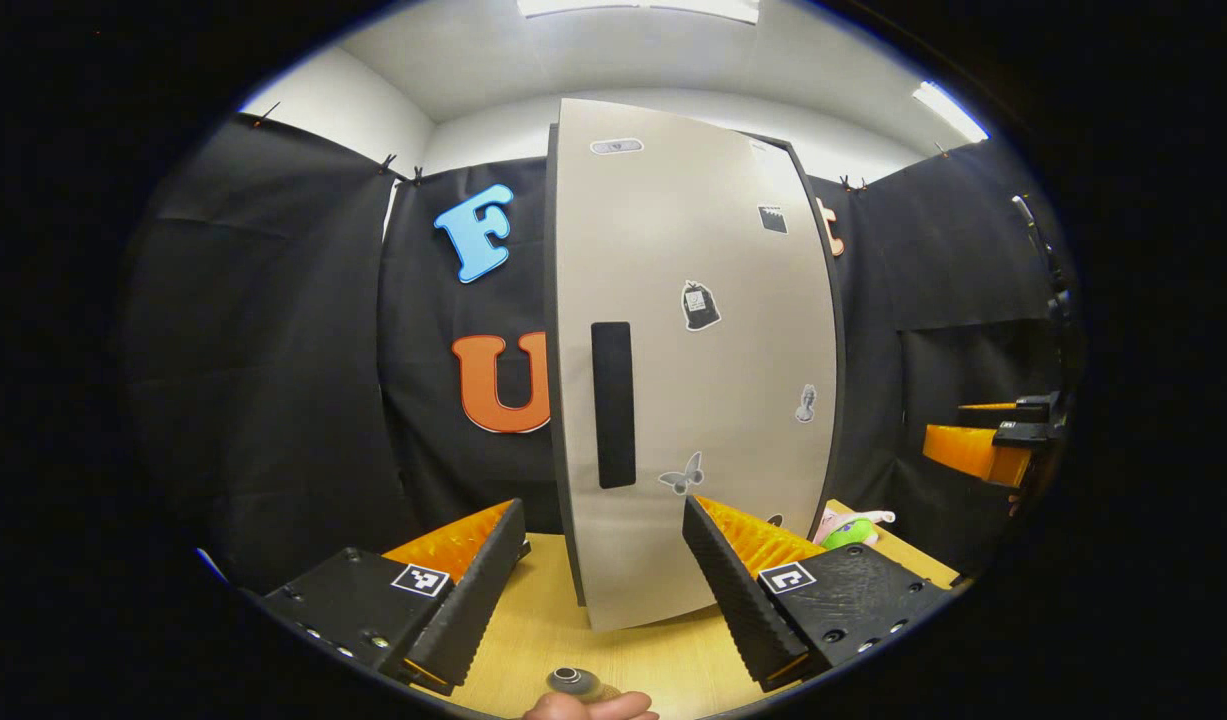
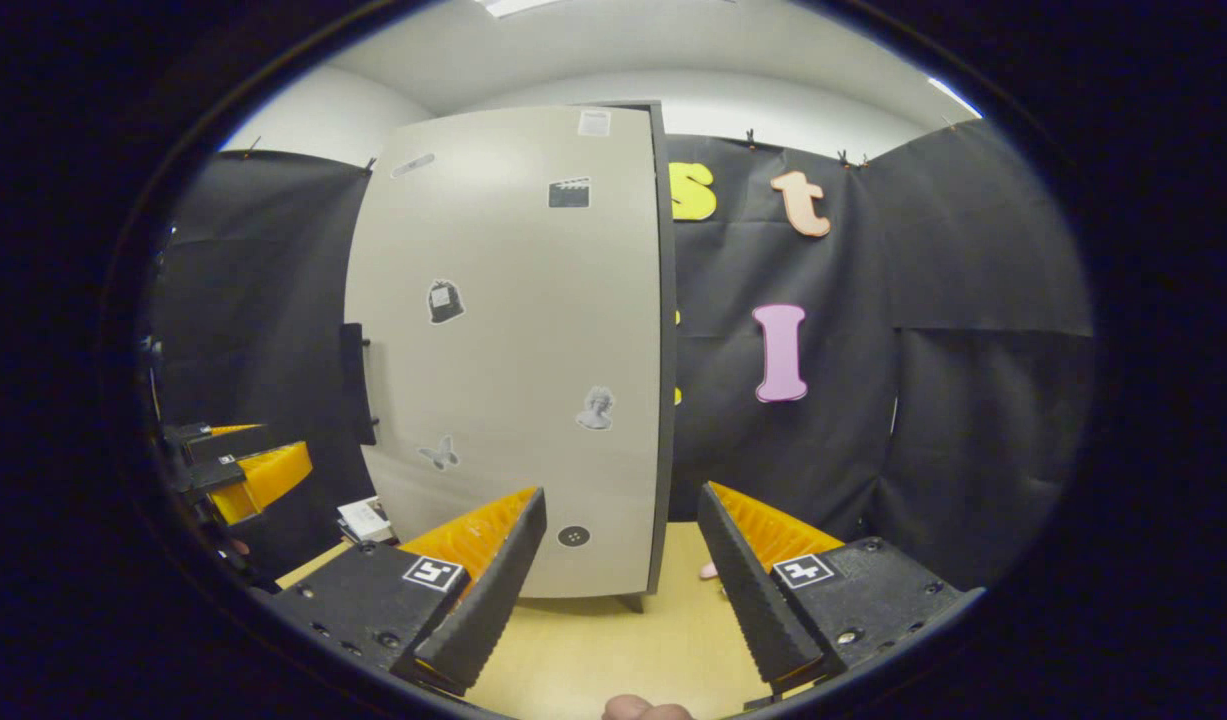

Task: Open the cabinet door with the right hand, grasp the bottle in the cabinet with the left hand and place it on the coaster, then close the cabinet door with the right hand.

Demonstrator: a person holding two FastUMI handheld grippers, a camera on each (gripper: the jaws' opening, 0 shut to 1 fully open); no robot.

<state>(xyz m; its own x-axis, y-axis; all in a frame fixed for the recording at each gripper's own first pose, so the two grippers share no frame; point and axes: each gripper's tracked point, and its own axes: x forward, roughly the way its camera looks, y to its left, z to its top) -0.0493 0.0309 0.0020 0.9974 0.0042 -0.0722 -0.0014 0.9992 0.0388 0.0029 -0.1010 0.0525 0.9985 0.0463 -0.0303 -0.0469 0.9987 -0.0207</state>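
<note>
Both jaws wide open, empty, wooden table [image 1: 543,640], closed cabinet door [image 1: 693,380], white ceiling [image 1: 613,60]

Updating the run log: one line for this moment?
door: closed | left gripper: open, empty | right gripper: open, empty | handle: untouched

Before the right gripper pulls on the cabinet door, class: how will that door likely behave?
The cabinet door looks like a flat, rigid panel, so it should swing rather than flex. Its long dark handle stands proud, probably giving the fingers purchase. The tall cabinet might rock if yanked.
</note>
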